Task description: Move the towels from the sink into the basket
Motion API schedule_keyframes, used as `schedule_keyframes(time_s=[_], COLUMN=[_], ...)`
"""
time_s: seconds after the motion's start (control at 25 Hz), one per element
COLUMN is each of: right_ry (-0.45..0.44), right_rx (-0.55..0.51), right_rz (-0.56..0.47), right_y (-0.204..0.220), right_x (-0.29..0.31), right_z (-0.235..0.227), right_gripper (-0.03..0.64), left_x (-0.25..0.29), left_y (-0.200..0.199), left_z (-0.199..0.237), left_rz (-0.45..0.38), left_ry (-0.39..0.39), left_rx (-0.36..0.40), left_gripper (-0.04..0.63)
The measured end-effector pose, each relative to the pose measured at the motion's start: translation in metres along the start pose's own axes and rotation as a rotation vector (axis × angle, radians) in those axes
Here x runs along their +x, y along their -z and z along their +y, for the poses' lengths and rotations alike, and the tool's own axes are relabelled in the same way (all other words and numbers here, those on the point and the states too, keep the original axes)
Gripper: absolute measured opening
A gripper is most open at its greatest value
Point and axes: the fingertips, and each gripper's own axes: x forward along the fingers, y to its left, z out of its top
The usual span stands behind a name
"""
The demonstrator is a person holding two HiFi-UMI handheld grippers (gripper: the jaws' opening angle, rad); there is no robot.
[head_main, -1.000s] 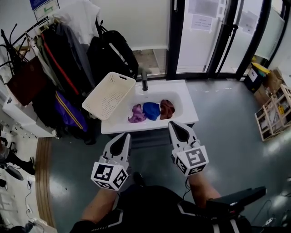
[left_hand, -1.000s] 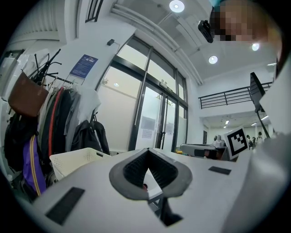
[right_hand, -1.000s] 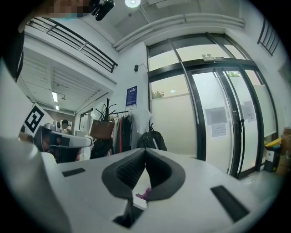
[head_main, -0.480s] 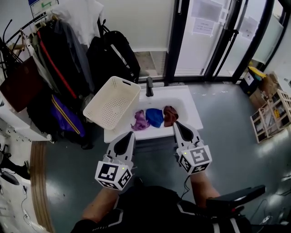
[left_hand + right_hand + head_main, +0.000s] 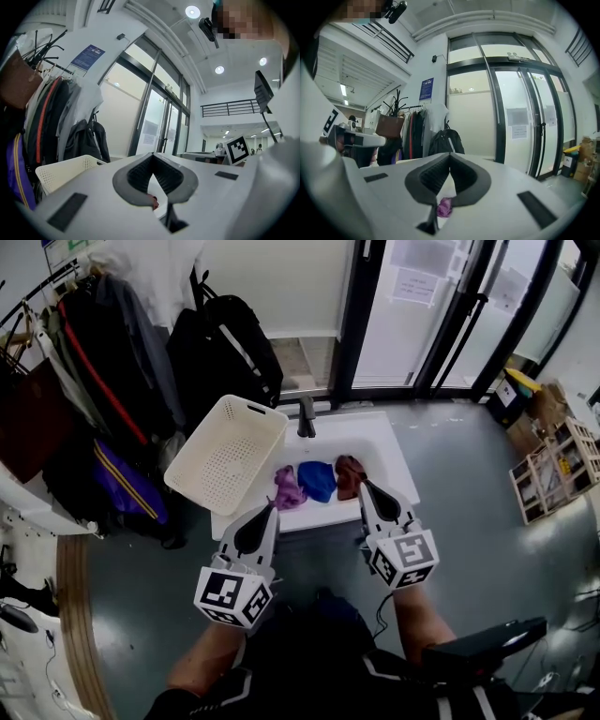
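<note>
Three crumpled towels lie in the white sink (image 5: 389, 457): a purple towel (image 5: 286, 489), a blue towel (image 5: 317, 480) and a red-brown towel (image 5: 349, 474). A cream perforated basket (image 5: 228, 453) leans tilted on the sink's left edge. My left gripper (image 5: 267, 510) is shut and empty, its tip just short of the sink's front edge, below the purple towel. My right gripper (image 5: 367, 486) is shut and empty, its tip over the front rim beside the red-brown towel. The right gripper view shows the purple towel (image 5: 444, 206) below the closed jaws. The basket (image 5: 65, 171) shows in the left gripper view.
A black faucet (image 5: 305, 416) stands at the sink's back. Coats and bags on a rack (image 5: 84, 381) and a black backpack (image 5: 225, 343) crowd the left. Glass doors (image 5: 412, 306) lie behind, wooden crates (image 5: 553, 470) at the right.
The sink and basket have come nearer to both grippers as I stepped forward. The gripper tips now reach the sink's front edge. Both stay shut.
</note>
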Motion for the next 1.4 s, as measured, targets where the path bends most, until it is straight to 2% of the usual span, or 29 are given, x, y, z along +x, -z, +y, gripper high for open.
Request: schedule_keyframes(time_s=[0.24, 0.36, 0.4, 0.48, 0.76, 1.0, 1.4], right_ry=[-0.001, -0.013, -0.019, -0.032, -0.044, -0.057, -0.076], right_rx=[0.024, 0.019, 0.014, 0.024, 0.044, 0.04, 0.0], right_rz=[0.016, 0.032, 0.041, 0.056, 0.118, 0.221, 0.472], right_y=[0.012, 0.017, 0.02, 0.024, 0.051, 0.099, 0.204], right_x=[0.031, 0.051, 0.058, 0.072, 0.108, 0.137, 0.175], right_z=[-0.035, -0.054, -0.06, -0.071, -0.113, -0.135, -0.164], right_gripper=[0.002, 0.007, 0.019, 0.086, 0.118, 0.152, 0.225], left_x=[0.025, 0.044, 0.05, 0.063, 0.109, 0.14, 0.194], left_y=[-0.005, 0.001, 0.002, 0.004, 0.02, 0.044, 0.081], left_z=[0.013, 0.019, 0.021, 0.026, 0.03, 0.039, 0.043], left_rz=[-0.033, -0.008, -0.001, 0.009, 0.055, 0.121, 0.194], left_ry=[-0.054, -0.07, -0.074, -0.088, -0.109, -0.12, -0.108], left_rx=[0.022, 0.018, 0.019, 0.024, 0.033, 0.042, 0.012], left_gripper=[0.003, 0.003, 0.003, 0.003, 0.003, 0.003, 0.003])
